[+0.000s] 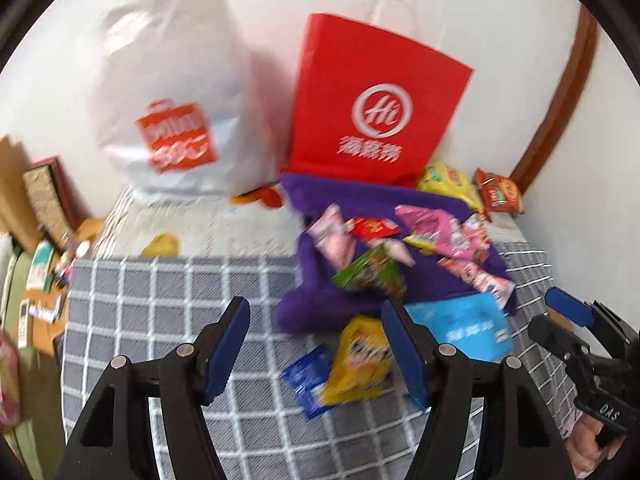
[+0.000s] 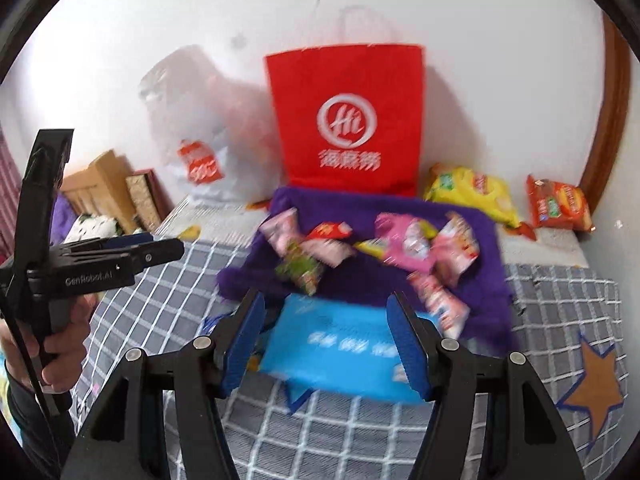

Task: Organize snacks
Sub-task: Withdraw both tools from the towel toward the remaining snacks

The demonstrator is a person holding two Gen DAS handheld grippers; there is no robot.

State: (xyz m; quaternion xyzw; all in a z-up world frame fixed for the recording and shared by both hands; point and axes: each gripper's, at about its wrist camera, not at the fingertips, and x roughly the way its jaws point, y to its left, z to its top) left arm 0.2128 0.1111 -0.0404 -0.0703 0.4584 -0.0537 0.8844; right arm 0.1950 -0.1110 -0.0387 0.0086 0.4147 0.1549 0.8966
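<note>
Snacks lie on a bed covered by a grey checked blanket (image 1: pixel 168 300), most of them heaped on a purple fleece cloth (image 2: pixel 472 280) in front of a red paper bag (image 2: pixel 346 120) that stands upright against the white wall. Left wrist view only: one yellow packet (image 1: pixel 360 360) and one dark blue packet (image 1: pixel 308 380) lying side by side on the blanket, near the fleece's edge; the white plastic bag (image 1: pixel 168 100) shows large here. Right wrist view only: an orange star patch (image 2: pixel 592 384) on the blanket. Both views: one light blue pack (image 2: pixel 340 344), one green packet (image 2: pixel 304 272), several blurred pink packets (image 2: pixel 404 240), one yellow bag (image 2: pixel 472 192) and one orange-red bag (image 2: pixel 558 204) by the wall. Left tongs (image 1: pixel 316 344) stand about half open, holding nothing; right tongs (image 2: pixel 328 340) likewise, empty above the light blue pack.
</note>
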